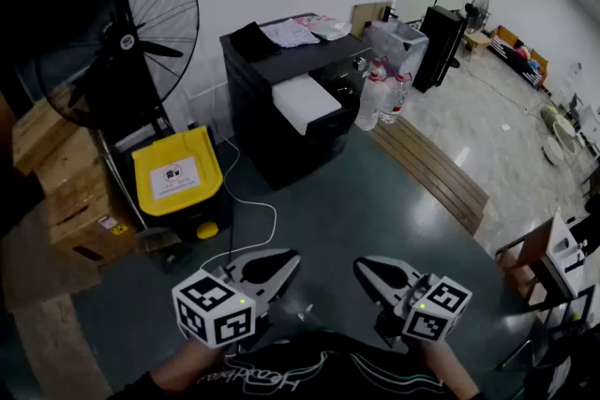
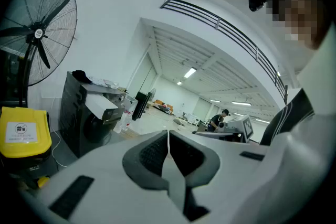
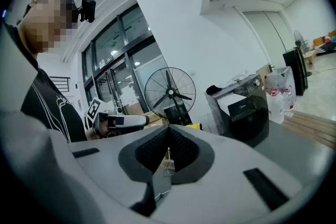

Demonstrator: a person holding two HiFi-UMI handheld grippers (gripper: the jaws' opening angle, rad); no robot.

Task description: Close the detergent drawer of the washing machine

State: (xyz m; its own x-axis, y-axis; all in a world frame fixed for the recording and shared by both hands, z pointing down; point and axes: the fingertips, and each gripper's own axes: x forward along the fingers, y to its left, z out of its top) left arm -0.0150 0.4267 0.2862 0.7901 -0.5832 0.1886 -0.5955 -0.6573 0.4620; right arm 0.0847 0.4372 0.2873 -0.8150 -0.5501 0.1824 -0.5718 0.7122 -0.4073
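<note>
The black washing machine (image 1: 272, 122) stands against the wall, well ahead of both claws. Its white detergent drawer (image 1: 305, 100) juts out from the front, and the inside of the drawer cannot be made out. Left of it are a big fan (image 1: 122, 28) and a yellow bin (image 1: 176, 171) with its lid down. What is in the clear tub (image 1: 396, 42) on the right is unclear. Water bottles (image 1: 382, 98) stand beside it. The left claw (image 1: 284, 259) and the right claw (image 1: 364, 269) are low, pressed together and empty.

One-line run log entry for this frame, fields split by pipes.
left gripper: shut, empty | right gripper: shut, empty | detergent drawer: pulled out, untouched | washing machine: ahead, apart from both grippers
</note>
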